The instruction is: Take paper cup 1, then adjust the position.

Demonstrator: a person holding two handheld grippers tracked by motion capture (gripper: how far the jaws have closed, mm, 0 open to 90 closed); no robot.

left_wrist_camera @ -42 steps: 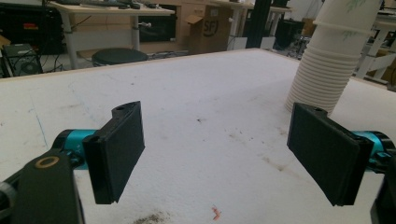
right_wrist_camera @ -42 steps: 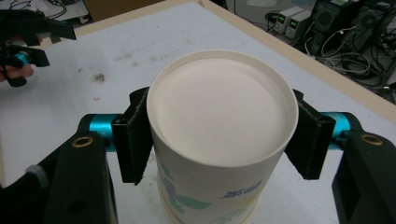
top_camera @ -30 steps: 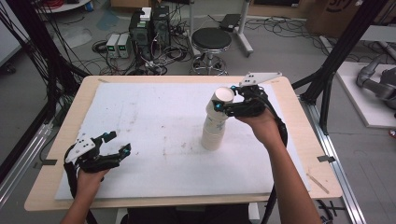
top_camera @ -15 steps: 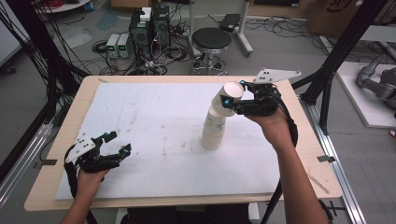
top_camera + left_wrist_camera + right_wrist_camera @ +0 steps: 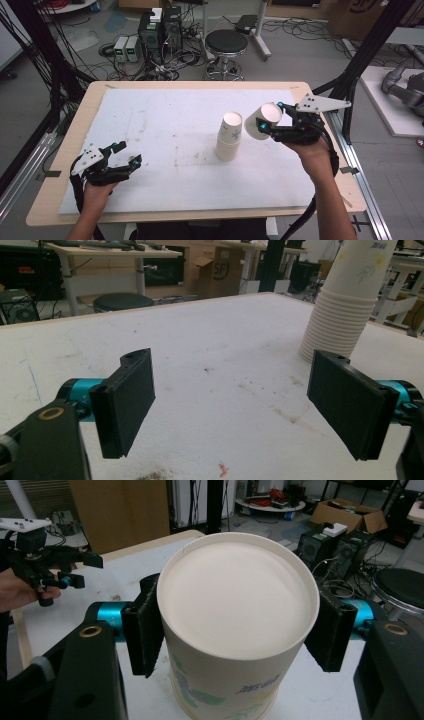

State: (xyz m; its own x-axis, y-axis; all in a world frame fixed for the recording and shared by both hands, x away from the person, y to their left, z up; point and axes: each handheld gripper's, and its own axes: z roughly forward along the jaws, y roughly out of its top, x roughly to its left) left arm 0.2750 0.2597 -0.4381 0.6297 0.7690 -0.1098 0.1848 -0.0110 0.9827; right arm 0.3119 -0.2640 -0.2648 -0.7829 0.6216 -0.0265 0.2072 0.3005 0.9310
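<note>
Right tongs (image 5: 261,125), pinching one paper cup (image 5: 266,119), had pulled it off the cup stack (image 5: 229,137) at table (image 5: 65,130) centre-right and carried it right of it, so separation looked done; left tongs (image 5: 127,156) sat spread, idle, lower left.

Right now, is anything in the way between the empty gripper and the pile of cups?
Nothing visible. The left gripper has open, empty jaws, and only bare white mat lies between it and the stack of cups. The right gripper holds one cup off to the stack's far side.
</note>
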